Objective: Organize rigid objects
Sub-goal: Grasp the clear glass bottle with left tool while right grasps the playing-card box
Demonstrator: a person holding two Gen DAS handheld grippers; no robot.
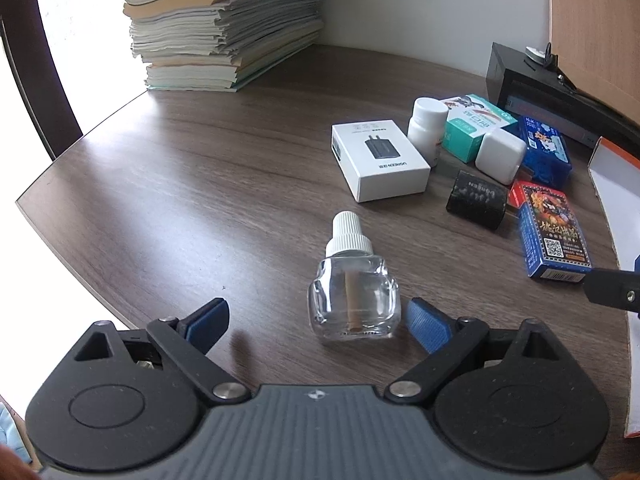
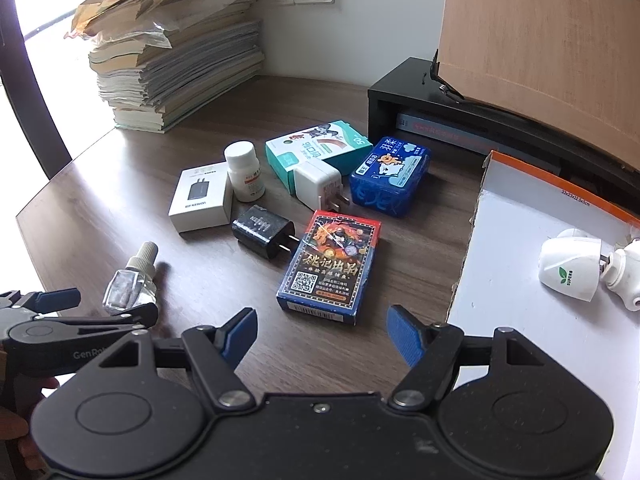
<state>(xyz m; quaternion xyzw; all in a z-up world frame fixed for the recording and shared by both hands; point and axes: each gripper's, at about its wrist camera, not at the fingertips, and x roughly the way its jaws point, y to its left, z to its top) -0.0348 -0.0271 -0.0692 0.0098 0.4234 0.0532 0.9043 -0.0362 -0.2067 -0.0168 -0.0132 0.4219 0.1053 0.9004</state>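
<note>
The left gripper (image 1: 316, 322) stands wide open and empty around the clear bottle (image 1: 354, 304), which lies near on the table (image 1: 200, 184). It looks light, hard and slippery; grasp the flat body. The right gripper (image 2: 322, 334) is open, empty.

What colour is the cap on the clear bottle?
White, ribbed cap on the bottle; clearest in the left wrist view.
</note>
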